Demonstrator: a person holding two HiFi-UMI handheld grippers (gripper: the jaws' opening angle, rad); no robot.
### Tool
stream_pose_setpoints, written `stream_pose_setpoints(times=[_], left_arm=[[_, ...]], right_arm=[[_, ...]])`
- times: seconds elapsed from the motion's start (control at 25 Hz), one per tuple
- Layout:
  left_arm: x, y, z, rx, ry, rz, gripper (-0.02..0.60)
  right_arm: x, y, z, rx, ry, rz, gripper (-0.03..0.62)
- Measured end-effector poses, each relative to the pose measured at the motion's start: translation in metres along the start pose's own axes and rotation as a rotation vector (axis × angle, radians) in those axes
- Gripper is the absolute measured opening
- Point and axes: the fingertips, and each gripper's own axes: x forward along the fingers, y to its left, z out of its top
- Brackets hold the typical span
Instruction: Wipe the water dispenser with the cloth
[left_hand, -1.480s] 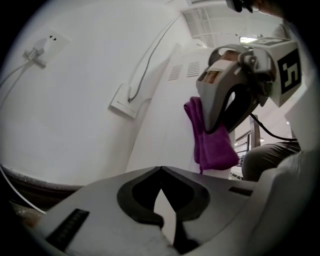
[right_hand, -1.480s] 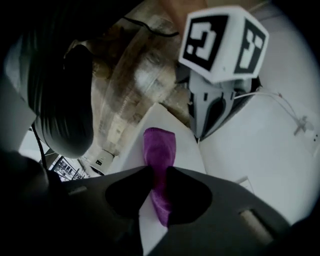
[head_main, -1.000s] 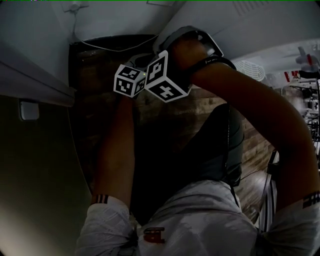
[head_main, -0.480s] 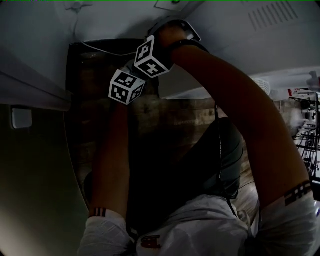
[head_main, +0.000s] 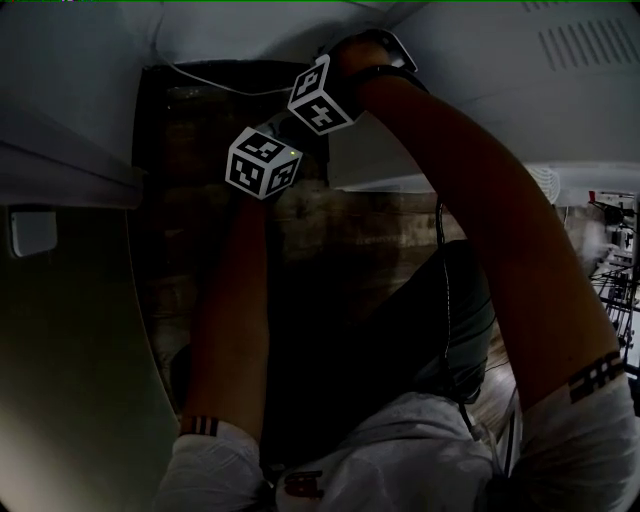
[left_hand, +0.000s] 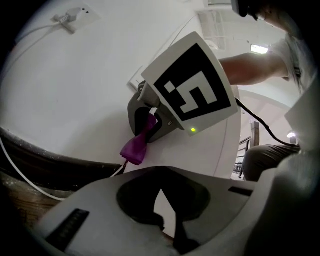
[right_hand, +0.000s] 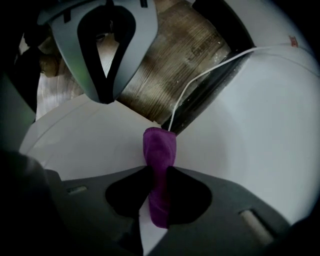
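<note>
The white water dispenser (head_main: 480, 90) fills the upper right of the head view, and its curved side (right_hand: 260, 130) also shows in the right gripper view. My right gripper (right_hand: 159, 172) is shut on a rolled purple cloth (right_hand: 160, 150), whose end lies against the white surface. In the left gripper view the same cloth (left_hand: 136, 147) hangs from the right gripper (left_hand: 147, 122) under its marker cube (left_hand: 192, 85). My left gripper (left_hand: 161, 172) is shut with nothing in it. It hovers close beside the right one, seen as (right_hand: 106, 95).
A thin white cable (right_hand: 200, 75) runs down the dark gap beside the dispenser onto the wood-pattern floor (right_hand: 170, 60). A grey-white panel (head_main: 60, 170) stands at the left. Both marker cubes (head_main: 263, 160) (head_main: 322, 95) sit close together. The person's legs fill the lower head view.
The right gripper with the cloth has moved up and away along the dispenser's white side. The left gripper has stayed close beneath it, almost in place.
</note>
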Motion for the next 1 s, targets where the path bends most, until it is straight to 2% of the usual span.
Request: stream_pose_setpoints(times=[0.32,0.52,0.8,1.0], left_arm=[[-0.010,0.017,-0.007,-0.024,0.012,0.057,-0.002],[-0.012,0.018,-0.009,-0.020,0.020,0.061,-0.002],[-0.015,0.015,-0.013,-0.018,0.036,0.055,-0.002],[-0.021,0.019,-0.015,-0.024,0.035,0.064,-0.002]], right_arm=[[0.018,0.012,0.004,-0.023,0.016,0.049,0.095],[0.006,0.028,0.004,-0.041,0.015,0.086,0.092],[-0.037,0.085,0.022,-0.127,-0.010,0.163,0.092],[-0.073,0.133,0.047,-0.180,-0.075,0.211,0.092]])
